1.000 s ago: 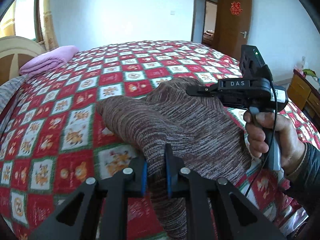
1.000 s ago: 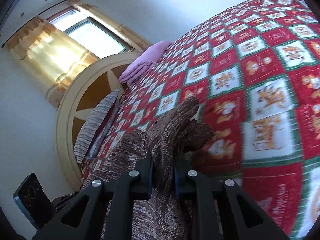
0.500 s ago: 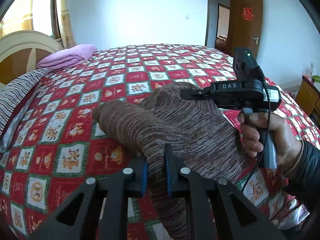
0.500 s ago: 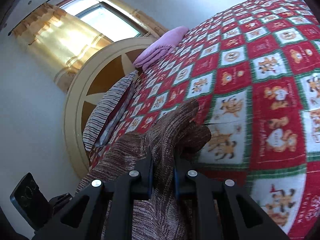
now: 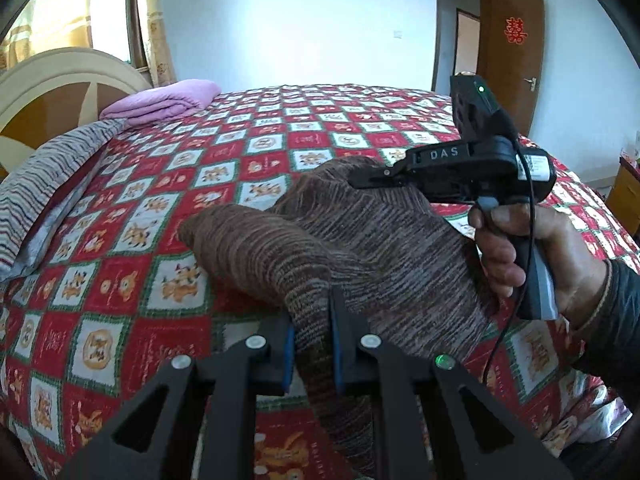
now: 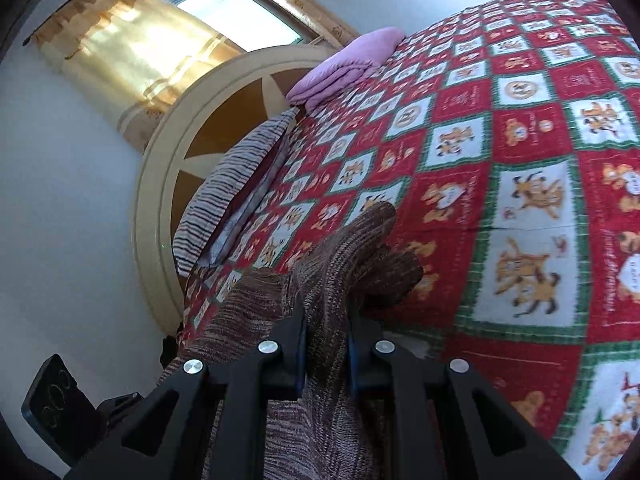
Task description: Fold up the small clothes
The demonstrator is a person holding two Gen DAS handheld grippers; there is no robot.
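A brown marled knit garment (image 5: 384, 240) hangs between my two grippers, held above the red, white and green patchwork bedspread (image 5: 132, 216), its loose end drooping to touch the spread near the middle of the bed. My left gripper (image 5: 312, 344) has its jaws pinched narrow on a fold of the knit. My right gripper (image 6: 326, 344) is likewise clamped on another edge of the same garment; in the left view a person's hand (image 5: 532, 256) grips its black handle. Toward the head of the bed lie a folded lilac blanket (image 5: 164, 100) and a striped pillow (image 5: 52, 176), against a cream and brown headboard (image 6: 208, 120).
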